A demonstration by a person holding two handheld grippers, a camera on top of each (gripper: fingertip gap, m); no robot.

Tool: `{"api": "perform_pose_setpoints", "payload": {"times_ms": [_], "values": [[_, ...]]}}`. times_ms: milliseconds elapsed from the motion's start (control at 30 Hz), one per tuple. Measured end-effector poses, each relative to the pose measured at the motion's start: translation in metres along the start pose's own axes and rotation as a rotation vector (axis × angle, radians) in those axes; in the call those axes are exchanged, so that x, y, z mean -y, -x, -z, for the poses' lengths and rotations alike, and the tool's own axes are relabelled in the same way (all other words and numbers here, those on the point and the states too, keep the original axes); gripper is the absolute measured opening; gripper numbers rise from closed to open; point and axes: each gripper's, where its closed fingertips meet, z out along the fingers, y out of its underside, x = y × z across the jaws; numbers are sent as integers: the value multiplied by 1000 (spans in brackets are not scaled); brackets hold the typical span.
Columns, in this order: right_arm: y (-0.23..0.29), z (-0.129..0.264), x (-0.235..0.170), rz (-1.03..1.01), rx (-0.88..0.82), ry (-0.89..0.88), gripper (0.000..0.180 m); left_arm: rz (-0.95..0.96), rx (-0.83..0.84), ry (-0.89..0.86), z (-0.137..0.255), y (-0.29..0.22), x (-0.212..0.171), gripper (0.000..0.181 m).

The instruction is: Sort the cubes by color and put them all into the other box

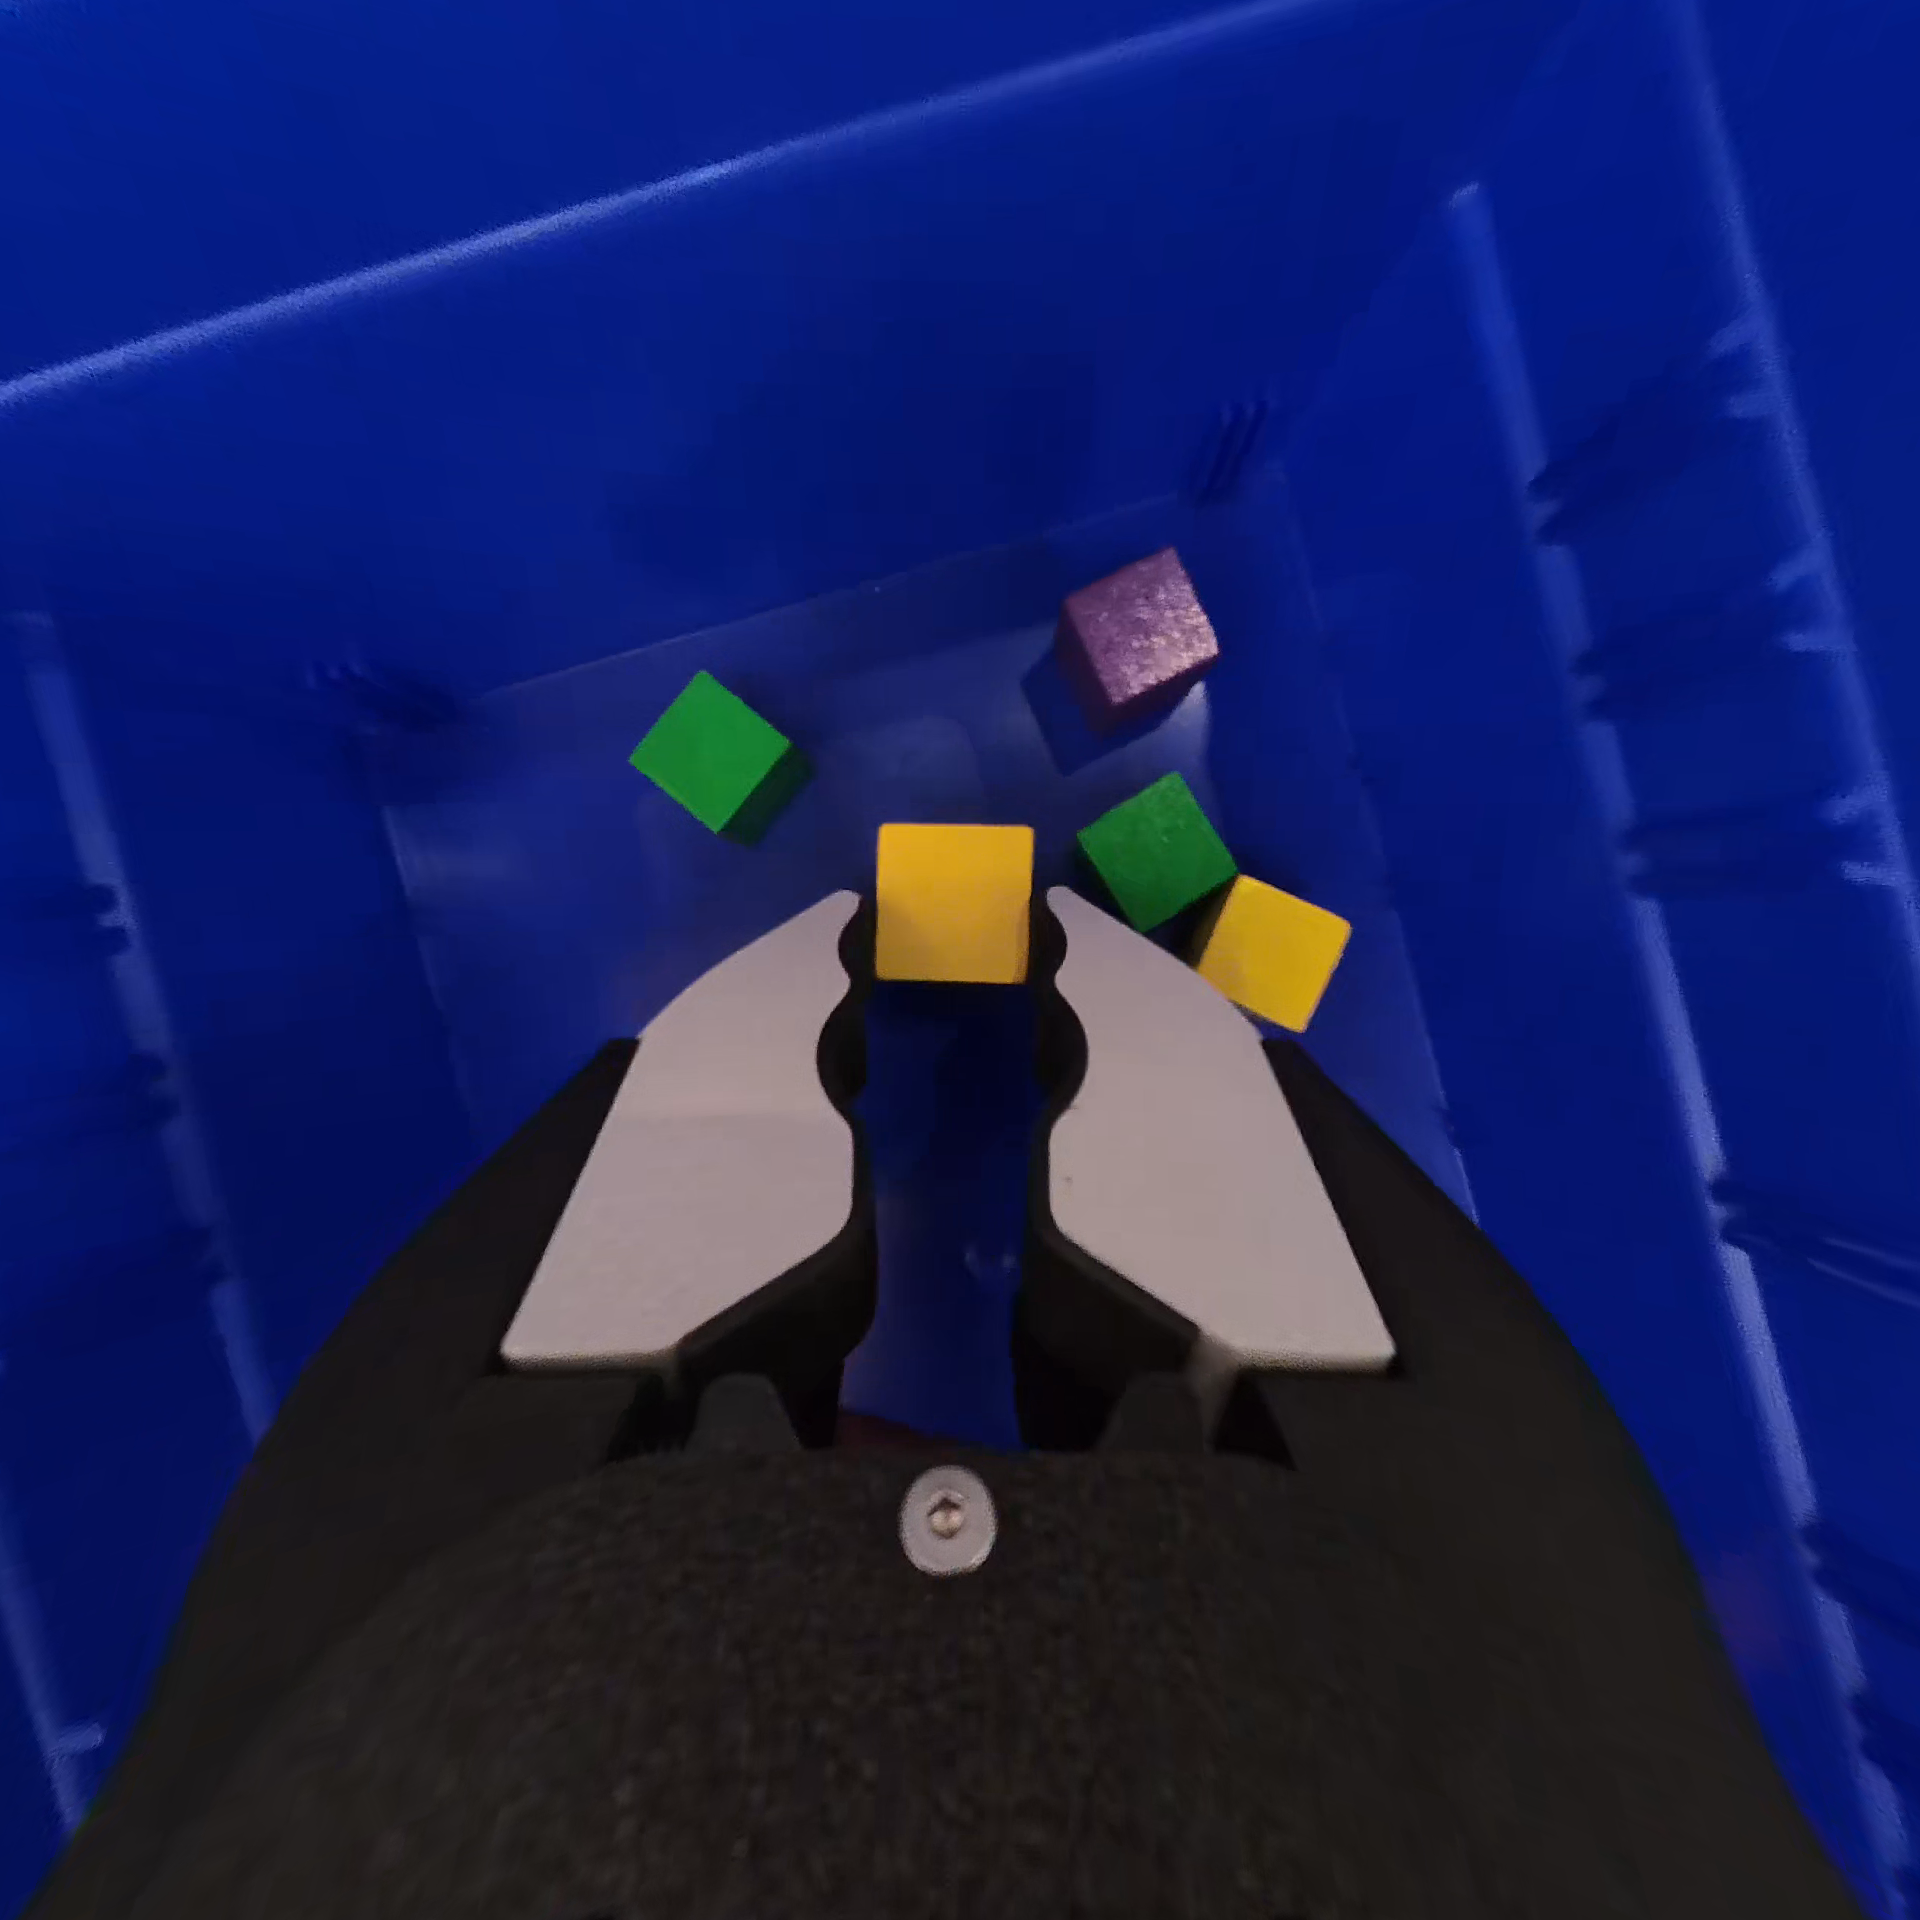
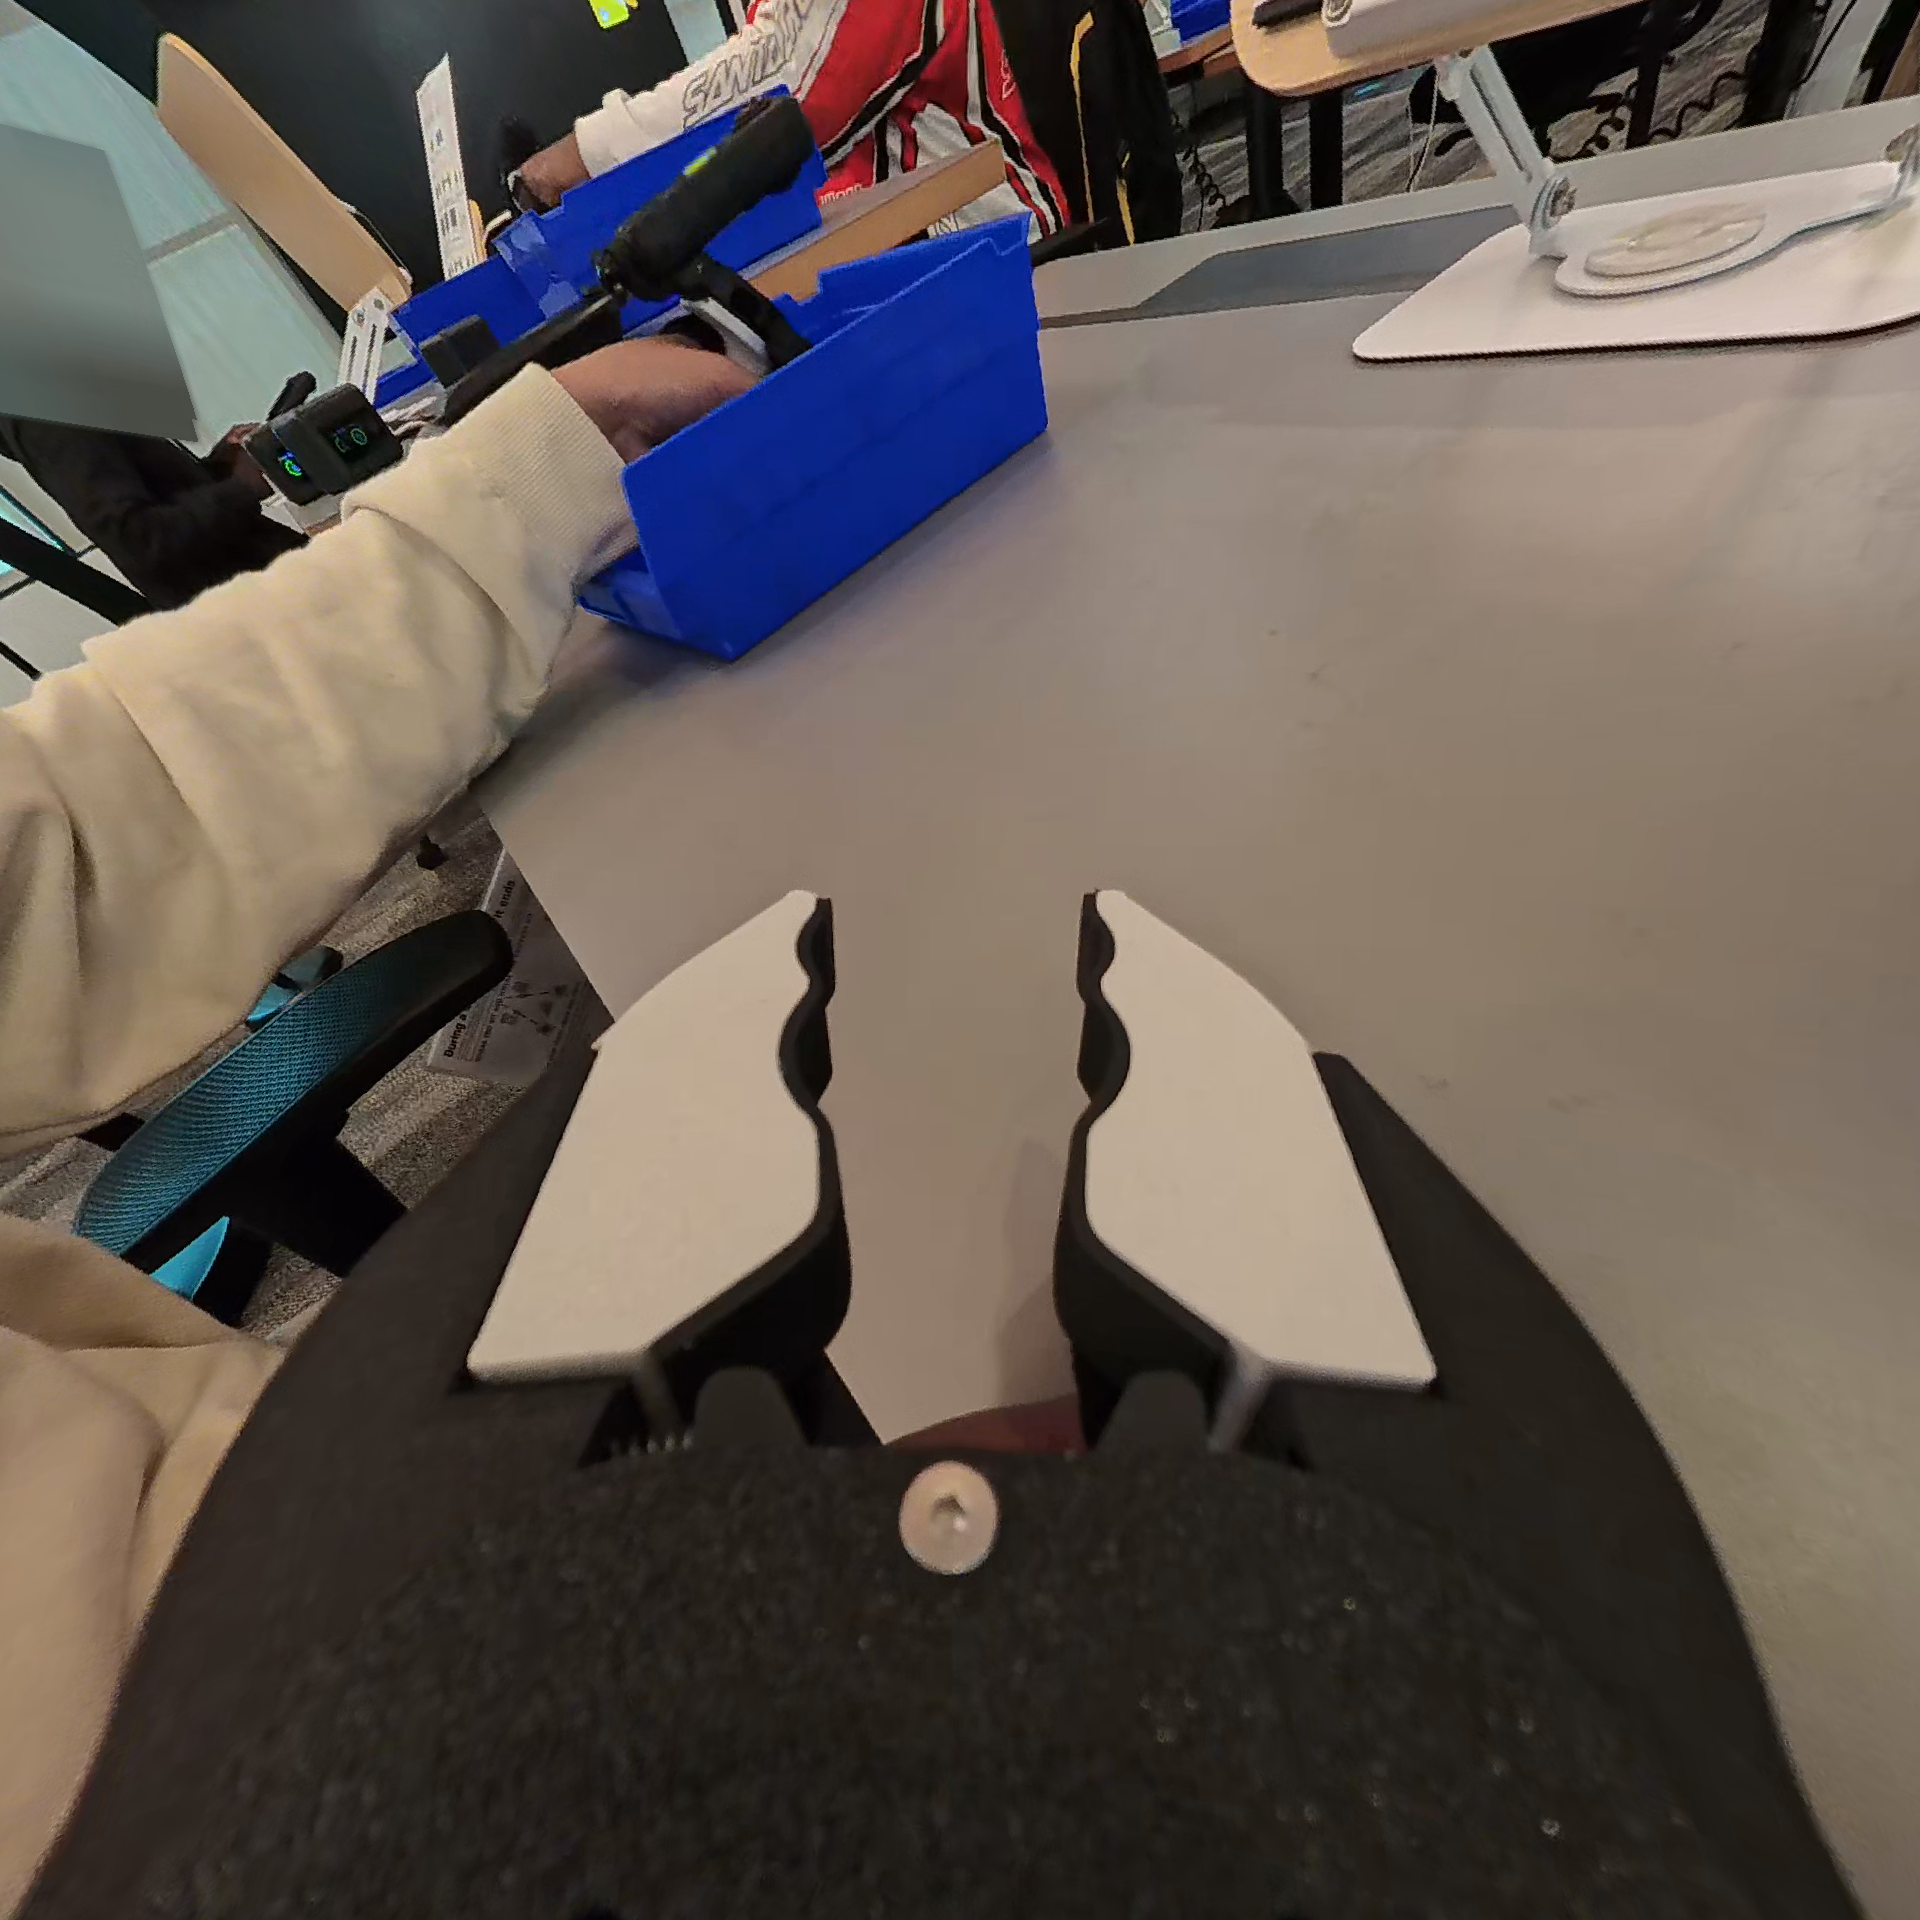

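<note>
In the left wrist view my left gripper (image 1: 954, 914) is inside a blue box (image 1: 727, 416), shut on a yellow cube (image 1: 954, 899) held between its fingertips. On the box floor lie a green cube (image 1: 717, 753) at the left, a purple cube (image 1: 1138, 636) at the back right, a second green cube (image 1: 1155, 850) and a second yellow cube (image 1: 1273, 956) touching it at the right. In the right wrist view my right gripper (image 2: 956, 914) is open and empty above the grey table (image 2: 1351, 727). The blue box (image 2: 831, 457) stands at the far left, with the left gripper's handle (image 2: 707, 208) in it.
A cream-sleeved arm (image 2: 312, 665) reaches into the blue box. More blue boxes (image 2: 582, 239) stand behind it. A white stand base (image 2: 1662, 270) sits at the table's far right. A chair armrest (image 2: 343, 1039) is beside the table's left edge. Another person sits in the background. Some 50 centimetres of space lies between my two pairs of fingers.
</note>
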Motion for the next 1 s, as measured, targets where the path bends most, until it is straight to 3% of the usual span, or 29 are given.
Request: {"api": "perform_pose_setpoints", "payload": {"times_ms": [133,300,400,600,833,933,1000], "values": [[1,0,2,33,-13,5,44,-99,-16,-143,44,-20,5,28],[-15,11,12,36,-65,-31,44,-188,-67,-548,148,-66,-8,28],[-27,19,19,20,-114,-61,44,-136,-96,-761,193,-94,-36,28],[-41,27,29,34,-195,-108,44,-183,-146,-822,195,-157,-91,28],[-36,15,21,-54,-115,-87,43,-308,-227,-880,195,-194,-90,28],[-22,2,33,-123,9,-96,40,-429,-374,-990,215,-228,-74,28],[4,-11,55,-259,234,-112,41,-563,-509,-1038,227,-264,-64,28]]}}
